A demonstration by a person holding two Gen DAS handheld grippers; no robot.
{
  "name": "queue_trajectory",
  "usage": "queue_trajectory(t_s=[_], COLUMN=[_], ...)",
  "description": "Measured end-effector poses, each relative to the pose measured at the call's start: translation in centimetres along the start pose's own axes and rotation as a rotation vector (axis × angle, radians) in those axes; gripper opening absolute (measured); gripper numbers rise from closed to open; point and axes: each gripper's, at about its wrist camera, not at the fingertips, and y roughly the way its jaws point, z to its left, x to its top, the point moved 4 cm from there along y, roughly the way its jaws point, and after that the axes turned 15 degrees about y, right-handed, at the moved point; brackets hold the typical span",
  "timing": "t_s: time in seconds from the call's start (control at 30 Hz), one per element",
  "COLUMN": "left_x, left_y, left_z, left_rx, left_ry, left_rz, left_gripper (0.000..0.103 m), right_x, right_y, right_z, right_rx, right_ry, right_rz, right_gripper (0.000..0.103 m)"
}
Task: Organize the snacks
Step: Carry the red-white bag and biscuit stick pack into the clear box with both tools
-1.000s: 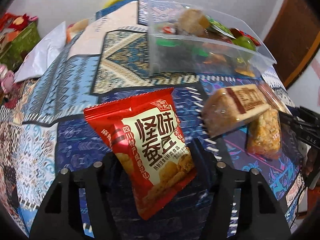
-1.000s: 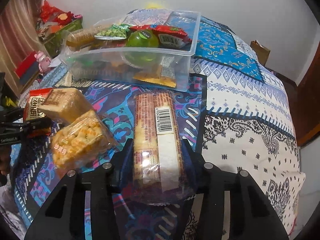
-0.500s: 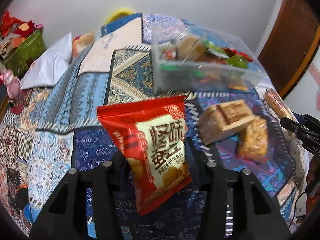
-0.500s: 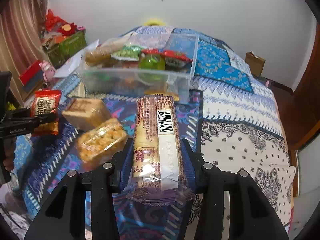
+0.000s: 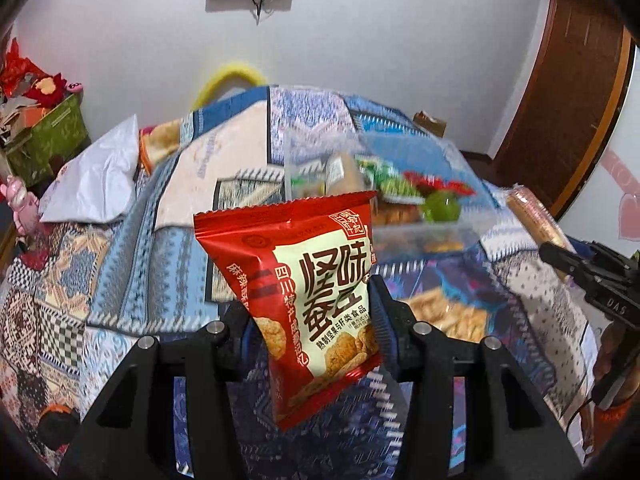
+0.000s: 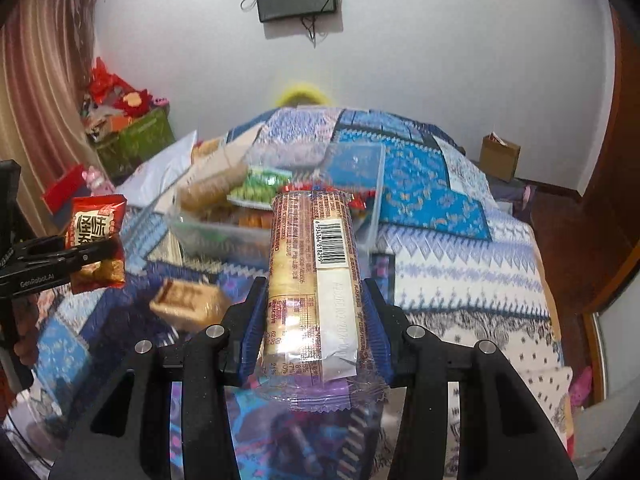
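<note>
I've got the left gripper [image 5: 310,316] clamped on the red snack bag [image 5: 308,296], pads pinching its lower half so the top stands free and tilted. Its jaws have just been closing, with the bag between them; grip looks firm now. The bag hangs clear of the patterned quilt [image 5: 120,248], off the bed surface.

The right gripper [image 6: 314,312] is closed on the long biscuit roll [image 6: 314,276], held by its near end so the barcode side faces up and the far end points toward the clear plastic bin [image 6: 374,208]. Gripping low on both packs leaves the leading ends free to go over the bin wall first, I'd judge.

The bin sits ahead on the quilt, already holding green packets, a green round item and other wrapped snacks; contents are blurred, so I can't name more. Two clear-wrapped cake packs lie on the quilt in front of the bin: one shows in the right view [image 6: 188,304], one behind the bag in the left view [image 5: 452,312]. They're unsorted as yet.

Step in hand, my read: carry both items to the bin. The bag is floppy and could swing or snag the rim.
</note>
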Motion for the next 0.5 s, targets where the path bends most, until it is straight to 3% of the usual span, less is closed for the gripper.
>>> queue_trajectory(t_s=[0.5], left_x=[7.6], left_y=[1.0], left_z=[-0.7], left_rx=[-0.024], left_ry=[0.041], left_rz=[-0.089], left_gripper=[0.048], right_x=[5.3], right_y=[2.8], right_z=[3.4], right_rx=[0.034], right_ry=[-0.009], right_rz=[-0.066], right_gripper=[0.042])
